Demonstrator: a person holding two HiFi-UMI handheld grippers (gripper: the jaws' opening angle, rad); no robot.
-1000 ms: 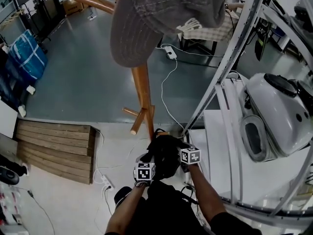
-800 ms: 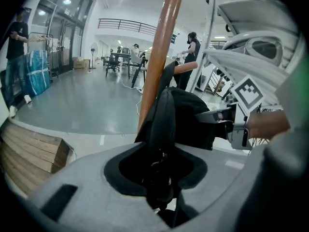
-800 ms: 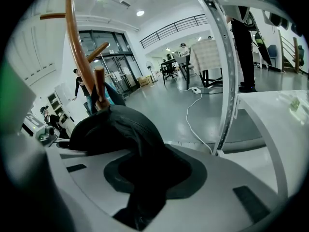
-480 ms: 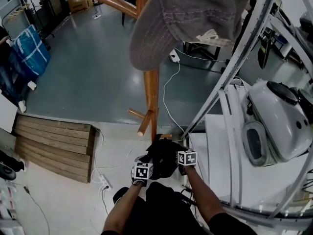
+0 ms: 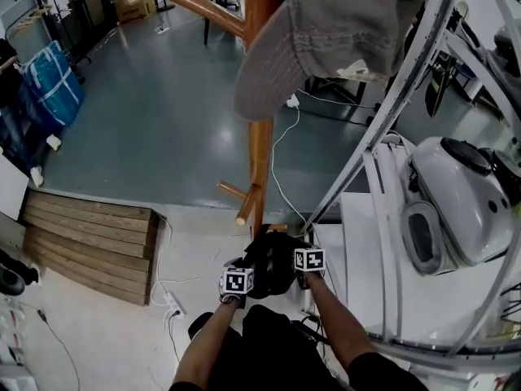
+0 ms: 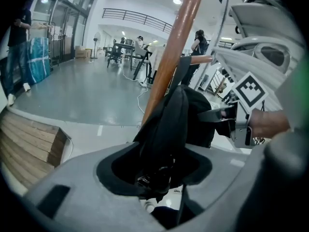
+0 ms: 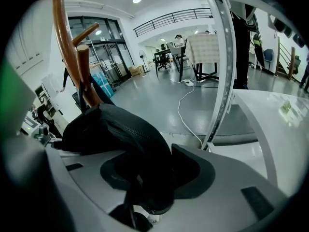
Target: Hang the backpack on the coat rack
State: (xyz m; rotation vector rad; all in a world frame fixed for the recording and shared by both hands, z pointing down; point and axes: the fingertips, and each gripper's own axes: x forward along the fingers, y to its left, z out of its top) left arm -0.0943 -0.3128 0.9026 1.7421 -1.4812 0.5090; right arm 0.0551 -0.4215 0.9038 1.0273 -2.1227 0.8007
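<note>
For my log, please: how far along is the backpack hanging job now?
Done: the left gripper and the right gripper both grip the backpack. In hand: it is held low beside the coat rack. Left: raise it and hook it on a peg.

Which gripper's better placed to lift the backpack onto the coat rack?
Probably the left gripper: shut on the backpack, it faces the rack's pole straight ahead. The right gripper, also holding it, sees the pole off to its left.

Black backpack (image 5: 273,259); orange-brown coat rack (image 5: 260,145); grey hat (image 5: 342,23); blue bag (image 5: 47,84), possibly pale-striped.
</note>
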